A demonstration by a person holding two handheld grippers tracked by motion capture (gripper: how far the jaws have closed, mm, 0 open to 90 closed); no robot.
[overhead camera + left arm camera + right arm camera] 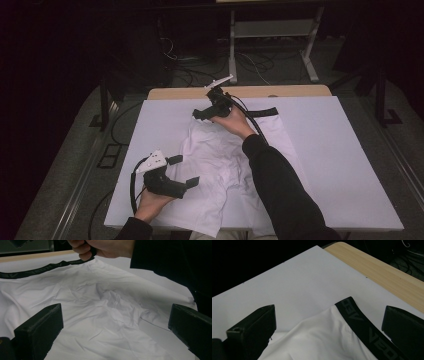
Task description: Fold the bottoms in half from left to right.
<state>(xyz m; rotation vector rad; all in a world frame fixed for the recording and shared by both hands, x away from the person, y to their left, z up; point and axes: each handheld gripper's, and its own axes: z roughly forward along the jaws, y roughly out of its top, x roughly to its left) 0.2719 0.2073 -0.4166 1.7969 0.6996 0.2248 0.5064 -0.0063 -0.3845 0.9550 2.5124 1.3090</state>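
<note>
Between the two grippers, a crumpled white garment lies on the desk.
Its black waistband sits under the empty, wide-open right gripper; left gripper likewise gapes, holding nothing.

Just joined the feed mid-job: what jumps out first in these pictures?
A crumpled white fabric garment with a black elastic waistband sprawls across the middle of the white-covered table. The right gripper hovers open at the far end by the waistband, while the left gripper hangs open over the garment's near left edge.
</note>
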